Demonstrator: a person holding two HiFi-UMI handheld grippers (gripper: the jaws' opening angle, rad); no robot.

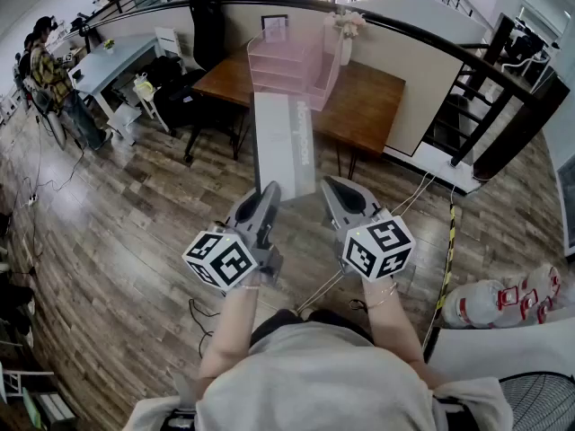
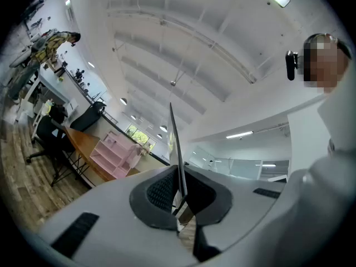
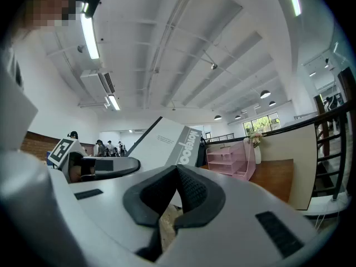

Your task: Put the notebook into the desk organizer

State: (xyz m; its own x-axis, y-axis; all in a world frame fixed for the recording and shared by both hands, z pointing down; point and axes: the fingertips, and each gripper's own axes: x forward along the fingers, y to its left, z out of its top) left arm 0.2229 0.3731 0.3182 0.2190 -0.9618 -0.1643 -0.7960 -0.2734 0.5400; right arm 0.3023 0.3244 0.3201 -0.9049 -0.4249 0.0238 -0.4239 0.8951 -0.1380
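A thin grey-and-white notebook [image 1: 283, 142] is held out flat over the floor, its far end toward a pink desk organizer [image 1: 287, 65] on a brown table [image 1: 368, 106]. My left gripper [image 1: 269, 194] is shut on the notebook's near edge. In the left gripper view the notebook [image 2: 175, 143] stands edge-on between the pads of the left gripper [image 2: 179, 191], with the organizer [image 2: 114, 157] far off at left. My right gripper [image 1: 331, 187] sits just right of the notebook, shut and holding nothing. From the right gripper [image 3: 177, 171] the notebook [image 3: 167, 143] tilts up at left and the organizer [image 3: 231, 160] is ahead.
A vase of flowers [image 1: 346, 30] stands beside the organizer. A black chair [image 1: 207, 25] is behind the table. A white desk [image 1: 112, 61] and people [image 1: 45, 70] are at far left. Stairs with a black railing [image 1: 485, 88] are at right. Packed water bottles [image 1: 499, 299] lie at lower right.
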